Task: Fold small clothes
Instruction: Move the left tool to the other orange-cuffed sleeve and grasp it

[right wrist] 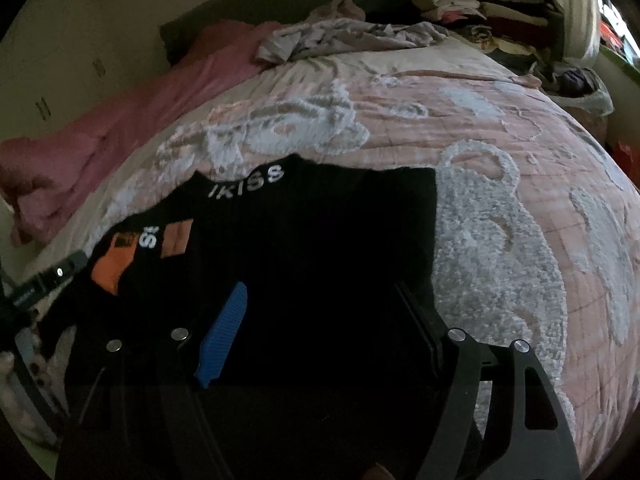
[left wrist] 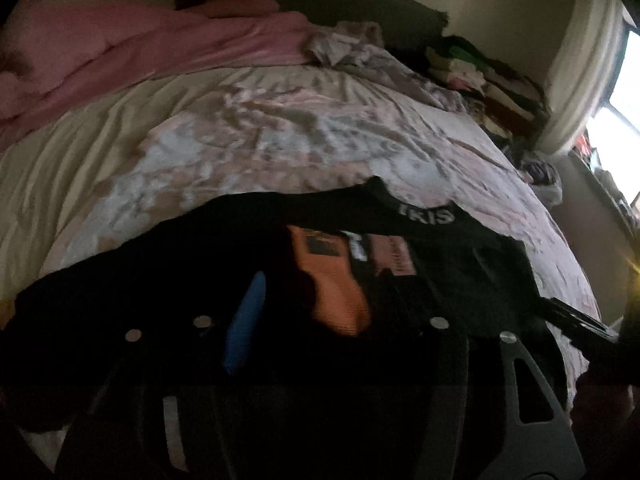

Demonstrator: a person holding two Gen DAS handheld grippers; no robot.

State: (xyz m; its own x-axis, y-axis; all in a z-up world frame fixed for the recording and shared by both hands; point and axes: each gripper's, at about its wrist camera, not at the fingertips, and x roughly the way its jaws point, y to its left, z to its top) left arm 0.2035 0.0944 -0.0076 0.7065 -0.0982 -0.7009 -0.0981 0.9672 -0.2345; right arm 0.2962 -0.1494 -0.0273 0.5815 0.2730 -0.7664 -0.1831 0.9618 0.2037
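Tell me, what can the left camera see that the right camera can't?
Only the left wrist view shows the bright window and the curtain beside it.

Only the right wrist view shows the cupboard doors on the wall and the big fluffy white pattern on the bedspread up close.

Both show the black garment with its white letters and orange patch, the pink blanket, the clothes pile, and each camera's own blue pad.
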